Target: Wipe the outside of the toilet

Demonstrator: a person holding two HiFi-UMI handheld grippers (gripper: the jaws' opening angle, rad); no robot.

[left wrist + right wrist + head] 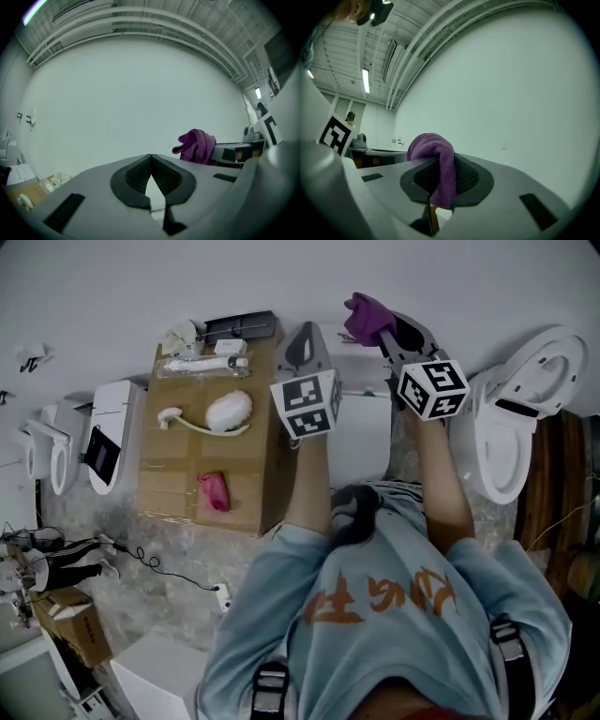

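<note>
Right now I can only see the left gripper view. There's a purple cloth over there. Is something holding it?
Observer: Yes. The right gripper has its jaws shut on the cloth.
Operator: Is there a toilet close by?
Observer: Yes. The head view shows a white toilet just right of that gripper.
Operator: Are there more cloths?
Observer: A pink cloth lies on a cardboard box at the left.
</note>
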